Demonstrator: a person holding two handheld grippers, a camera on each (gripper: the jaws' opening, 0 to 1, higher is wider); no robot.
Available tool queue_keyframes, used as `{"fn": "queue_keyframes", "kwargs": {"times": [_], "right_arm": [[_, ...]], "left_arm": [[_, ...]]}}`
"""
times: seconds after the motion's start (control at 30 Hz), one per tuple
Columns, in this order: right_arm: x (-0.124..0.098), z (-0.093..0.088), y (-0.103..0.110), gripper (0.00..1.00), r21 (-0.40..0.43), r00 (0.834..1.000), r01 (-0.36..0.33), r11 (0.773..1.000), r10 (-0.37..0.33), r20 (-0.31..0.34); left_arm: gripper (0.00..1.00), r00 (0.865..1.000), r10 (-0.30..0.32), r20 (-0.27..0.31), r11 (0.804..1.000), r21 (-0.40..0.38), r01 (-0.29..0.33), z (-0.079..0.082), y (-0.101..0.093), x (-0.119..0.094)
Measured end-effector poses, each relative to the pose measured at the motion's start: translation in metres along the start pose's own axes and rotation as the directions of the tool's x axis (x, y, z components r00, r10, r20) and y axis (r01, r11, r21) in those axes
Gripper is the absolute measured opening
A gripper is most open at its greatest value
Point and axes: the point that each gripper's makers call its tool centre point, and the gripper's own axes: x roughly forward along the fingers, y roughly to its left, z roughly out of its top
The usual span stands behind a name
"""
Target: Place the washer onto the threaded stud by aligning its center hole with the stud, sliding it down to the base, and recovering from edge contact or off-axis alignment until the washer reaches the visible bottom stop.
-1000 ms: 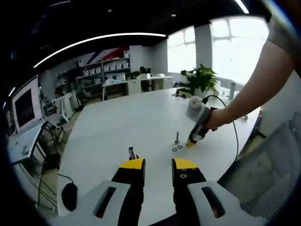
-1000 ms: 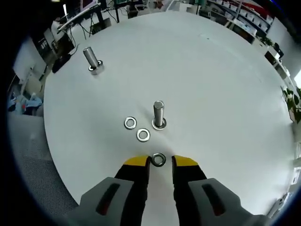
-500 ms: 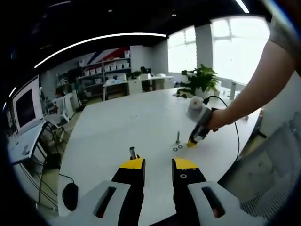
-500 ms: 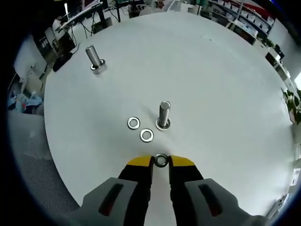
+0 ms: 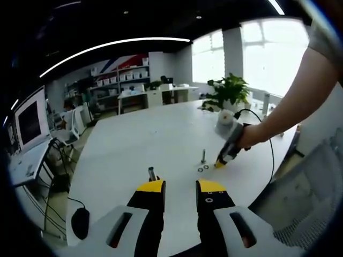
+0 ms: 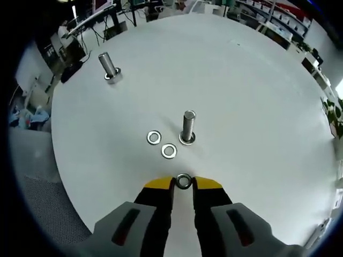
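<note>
One washer point(image 6: 183, 181) sits pinched between the tips of the right gripper point(image 6: 183, 184), whose jaws have closed onto its rim; it lies low over the table point(image 6: 257, 107), just short of the stud point(image 6: 188, 127). Two spare washers point(image 6: 161, 144) lie flat beside the stud's base, and a second stud point(image 6: 109, 67) stands well apart. The left gripper point(image 5: 179, 188) hangs idle with its jaws parted and nothing between them, near that second stud point(image 5: 151, 174).

For this step, I judge the washer should be lifted clear above the stud's top, kept level, and its hole centred on the axis before lowering. If the rim catches the thread, ease back, level it and try again, not force it.
</note>
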Motion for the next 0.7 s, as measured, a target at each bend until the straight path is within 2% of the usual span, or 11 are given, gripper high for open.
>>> {"fn": "queue_keyframes", "kwargs": {"times": [0.33, 0.7], "right_arm": [[0.0004, -0.0016, 0.0028, 0.21, -0.014, 1.000, -0.010, 1.000, 0.010, 0.011], [0.0006, -0.0014, 0.0009, 0.19, 0.001, 1.000, -0.002, 1.000, 0.002, 0.014]], "left_arm": [[0.20, 1.000, -0.001, 0.000, 1.000, 0.001, 0.001, -0.0001, -0.0004, -0.0001], [0.20, 1.000, -0.002, 0.001, 1.000, 0.000, 0.002, -0.0002, -0.0007, -0.0004]]}}
